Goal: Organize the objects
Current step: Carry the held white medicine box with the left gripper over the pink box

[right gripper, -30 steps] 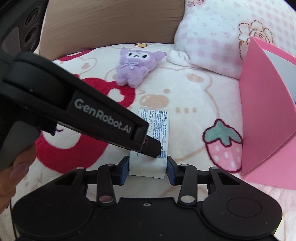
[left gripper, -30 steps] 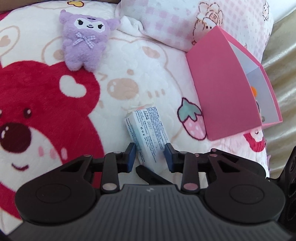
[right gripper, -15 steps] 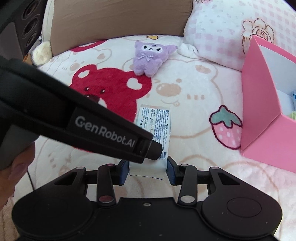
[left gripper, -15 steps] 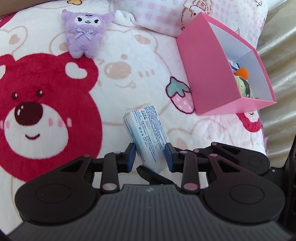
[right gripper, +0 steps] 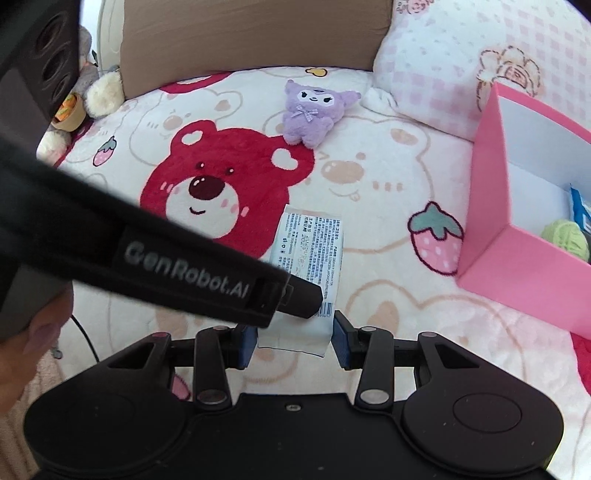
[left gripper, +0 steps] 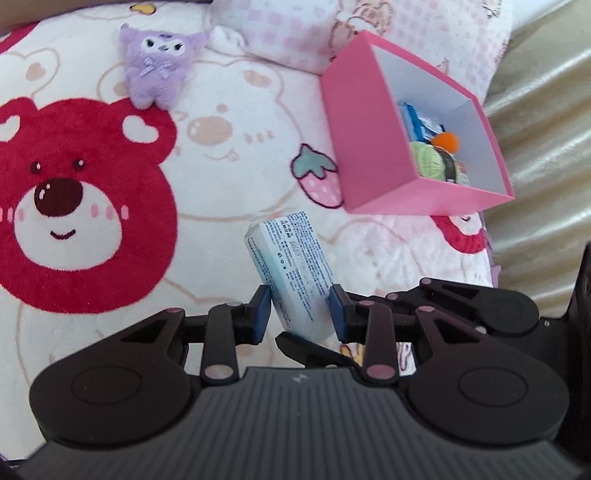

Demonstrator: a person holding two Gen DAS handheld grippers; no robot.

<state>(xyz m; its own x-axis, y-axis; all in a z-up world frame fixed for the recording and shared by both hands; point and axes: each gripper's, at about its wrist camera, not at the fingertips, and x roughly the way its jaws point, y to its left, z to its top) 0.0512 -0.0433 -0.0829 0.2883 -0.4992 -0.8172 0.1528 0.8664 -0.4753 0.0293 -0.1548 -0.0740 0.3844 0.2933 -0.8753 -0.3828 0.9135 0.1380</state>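
Two grippers are holding one tissue pack (left gripper: 291, 266) together above a bed. The biggest thing in view is the blanket (left gripper: 229, 177), which is spreading over the whole bed and showing a big red bear face (left gripper: 70, 206), pale bears and a strawberry print (left gripper: 317, 177). A pink-checked pillow (right gripper: 443, 66) is lying at the far end, and a brown headboard cushion (right gripper: 255, 33) is standing behind it in the right wrist view.

To the right of the pack, the pink box (left gripper: 354, 136) is sitting on the blanket near the edge of the bed, with its open side facing up. Inside it a blue packet (left gripper: 415, 118), a green yarn ball (left gripper: 424, 158) and an orange ball (left gripper: 445, 142) are lying together.

A purple plush toy (left gripper: 157, 62) is lying on the blanket far from the grippers, just beside the pillow corner and touching the ear of the red bear.

The tissue pack is hanging in the air over the blanket, between the red bear and the strawberry, well apart from the box. The left gripper (left gripper: 299, 310) is clamping the near end of the pack between its blue pads. The right gripper (right gripper: 293, 341) is also closing its pads on the near end of the pack, and the left one is crossing in front of it in that view. A hand (right gripper: 33, 339) is showing at the left edge there.
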